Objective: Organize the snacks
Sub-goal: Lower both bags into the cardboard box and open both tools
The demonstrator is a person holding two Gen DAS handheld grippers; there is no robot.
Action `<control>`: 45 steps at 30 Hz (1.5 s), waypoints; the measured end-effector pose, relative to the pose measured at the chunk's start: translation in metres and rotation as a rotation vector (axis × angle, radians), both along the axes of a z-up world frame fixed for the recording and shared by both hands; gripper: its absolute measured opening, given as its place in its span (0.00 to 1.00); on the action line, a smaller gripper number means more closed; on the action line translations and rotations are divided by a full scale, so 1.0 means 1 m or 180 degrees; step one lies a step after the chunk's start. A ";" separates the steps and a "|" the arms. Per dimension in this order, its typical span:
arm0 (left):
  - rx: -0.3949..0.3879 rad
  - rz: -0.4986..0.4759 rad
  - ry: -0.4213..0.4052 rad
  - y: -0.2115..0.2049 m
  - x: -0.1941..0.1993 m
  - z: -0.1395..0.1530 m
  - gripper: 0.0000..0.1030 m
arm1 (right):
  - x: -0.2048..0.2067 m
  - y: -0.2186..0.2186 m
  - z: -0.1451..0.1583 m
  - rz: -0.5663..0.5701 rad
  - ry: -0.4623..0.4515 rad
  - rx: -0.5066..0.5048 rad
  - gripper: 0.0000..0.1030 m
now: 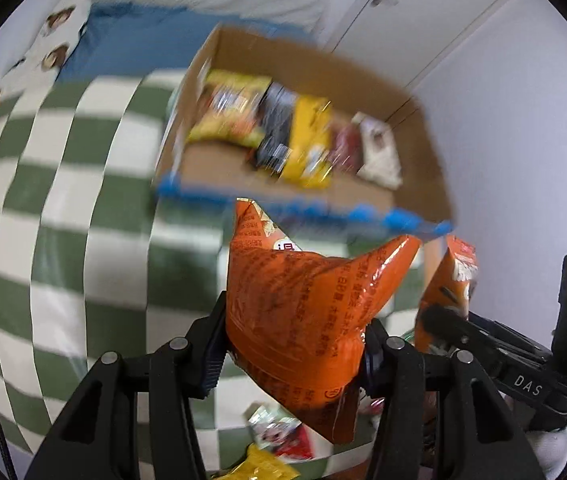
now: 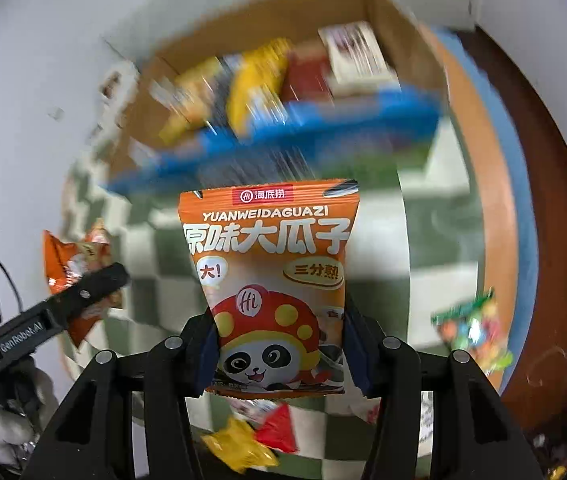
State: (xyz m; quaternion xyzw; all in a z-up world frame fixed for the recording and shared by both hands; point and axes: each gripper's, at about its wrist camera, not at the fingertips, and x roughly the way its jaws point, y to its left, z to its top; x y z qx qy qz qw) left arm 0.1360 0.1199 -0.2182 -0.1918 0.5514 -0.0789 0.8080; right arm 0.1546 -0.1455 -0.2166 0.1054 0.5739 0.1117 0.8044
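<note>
Near box rim [image 2: 283, 128], grippers [image 1: 295, 344] [image 2: 279, 348] clamping packets [image 1: 299, 312] [image 2: 271, 280]

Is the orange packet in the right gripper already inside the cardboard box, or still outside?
Outside. The right gripper holds the orange packet short of the cardboard box.

A green-and-white checkered cloth [image 1: 63, 208] covers the bench, and a cardboard box [image 1: 423, 148] with a blue front edge stands directly on it. On the cloth in front of the box, toward the camera, lie loose snack packets: a yellow packet [image 2: 239, 446] touching a red packet [image 2: 279, 428], and a white-and-red packet [image 1: 279, 432] close by. To the right of the box, near the bench's wooden rim [image 2: 495, 184], lies a green multicolored packet [image 2: 471, 328]. Motion blur hides finer details.
</note>
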 end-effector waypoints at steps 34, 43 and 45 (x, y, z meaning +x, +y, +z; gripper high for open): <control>0.0375 -0.0167 0.1134 -0.014 0.205 -0.126 0.50 | 0.192 0.019 -0.078 -0.0002 0.0502 -0.0690 0.54; 0.0427 -0.0201 0.1109 -0.021 0.200 -0.120 0.86 | 0.192 0.021 -0.100 0.0082 0.0753 -0.0747 0.91; 0.0425 -0.0186 0.1071 -0.020 0.198 -0.115 0.86 | 0.190 0.022 -0.098 0.0108 0.0717 -0.0816 0.91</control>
